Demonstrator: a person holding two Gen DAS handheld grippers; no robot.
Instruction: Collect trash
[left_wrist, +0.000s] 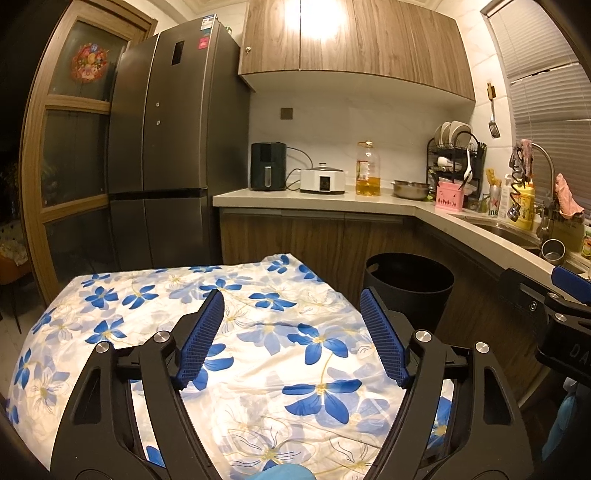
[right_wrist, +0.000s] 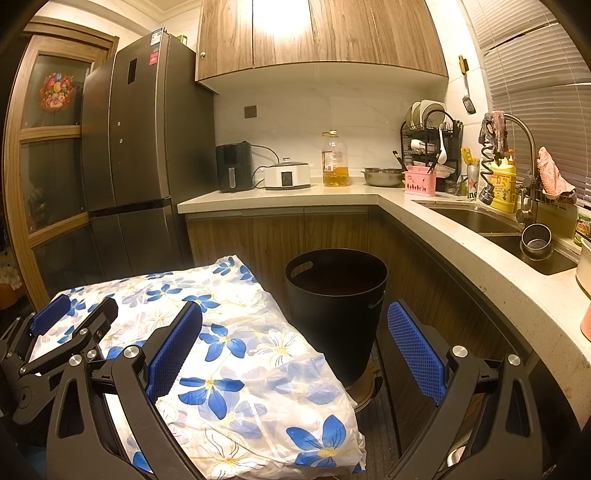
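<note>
A black round trash bin (left_wrist: 408, 284) (right_wrist: 336, 295) stands on the floor to the right of a table covered with a blue-flowered cloth (left_wrist: 258, 350) (right_wrist: 229, 332). My left gripper (left_wrist: 291, 297) hangs open over the cloth, nothing between its blue pads. My right gripper (right_wrist: 295, 308) is open too, its left finger over the cloth's right edge and its right finger beside the bin. In the right wrist view the left gripper (right_wrist: 83, 308) shows at the left edge. No loose item shows between either pair of jaws.
An L-shaped counter (right_wrist: 443, 221) runs behind and to the right of the bin, with a sink (right_wrist: 480, 221), dish rack (right_wrist: 430, 147), oil bottle (right_wrist: 335, 162), steel bowl (right_wrist: 382, 177) and cookers. A tall grey fridge (left_wrist: 166, 147) stands at the left.
</note>
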